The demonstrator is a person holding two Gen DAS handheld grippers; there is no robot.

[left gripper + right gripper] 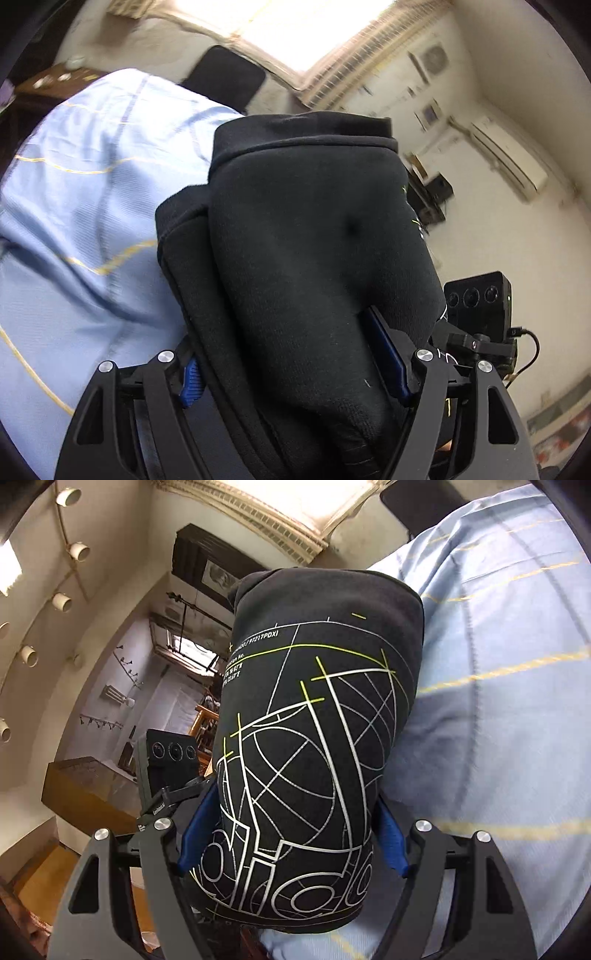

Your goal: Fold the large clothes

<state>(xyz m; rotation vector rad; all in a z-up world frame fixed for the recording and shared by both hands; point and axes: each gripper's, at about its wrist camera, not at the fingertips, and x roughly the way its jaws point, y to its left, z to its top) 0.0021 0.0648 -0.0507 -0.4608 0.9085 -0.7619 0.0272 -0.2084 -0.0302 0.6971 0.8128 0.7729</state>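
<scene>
Pale blue sheet fills frame left, room wall at right. Left gripper and right gripper each clamp the black garment, bunched frame-centre. Risk: thick wad slips from blue pads, fold collapses.

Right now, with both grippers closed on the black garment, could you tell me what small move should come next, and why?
Probably lower it onto the light blue sheet. The left gripper and right gripper both pinch the bunched black garment, so another fold likely needs it laid flat first.
</scene>
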